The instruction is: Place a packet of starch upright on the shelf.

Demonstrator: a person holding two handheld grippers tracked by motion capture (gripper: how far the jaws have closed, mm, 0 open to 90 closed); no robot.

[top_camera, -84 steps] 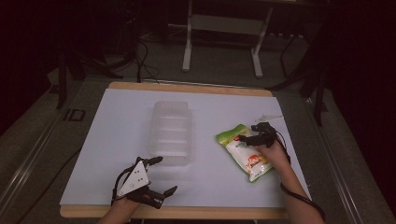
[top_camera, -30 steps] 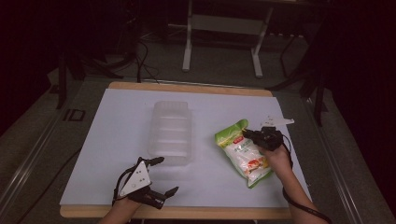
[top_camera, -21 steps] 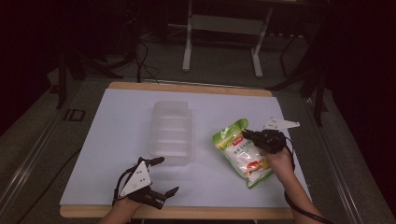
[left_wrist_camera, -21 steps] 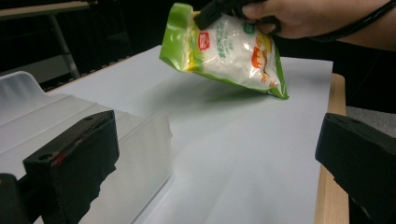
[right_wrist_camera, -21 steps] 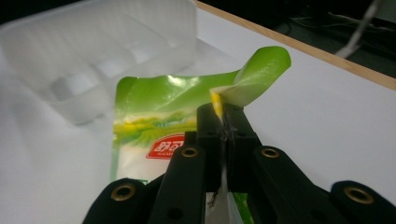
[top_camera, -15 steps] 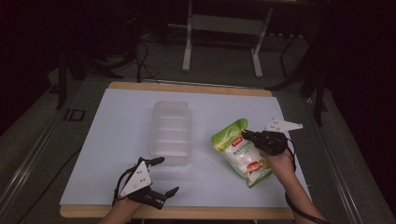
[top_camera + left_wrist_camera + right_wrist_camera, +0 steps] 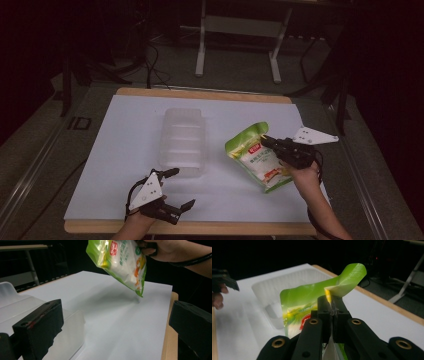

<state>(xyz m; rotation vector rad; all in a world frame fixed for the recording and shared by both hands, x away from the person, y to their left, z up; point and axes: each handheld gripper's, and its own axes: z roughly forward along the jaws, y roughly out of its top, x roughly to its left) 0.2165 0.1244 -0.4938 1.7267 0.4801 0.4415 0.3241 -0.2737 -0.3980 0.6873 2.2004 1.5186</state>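
A green and white snack bag [image 7: 252, 157] hangs tilted above the white table sheet, right of centre. My right gripper [image 7: 265, 141] is shut on the bag's upper edge. In the right gripper view its jaws [image 7: 332, 307] pinch the curled green top of the bag [image 7: 304, 302]. In the left gripper view the bag [image 7: 122, 262] dangles from a hand, clear of the table. My left gripper [image 7: 182, 188] rests at the near left edge, open with nothing between its jaws [image 7: 115, 325].
A clear plastic container [image 7: 182, 142] lies at the table's middle, left of the bag and just beyond the left gripper [image 7: 15, 305]. The table's wooden rim [image 7: 200, 94] frames the white sheet. Stands and cables fill the dark floor behind.
The right gripper has risen with the bag and drifted left toward the container; the bag has come off the table. The left gripper has stayed put.
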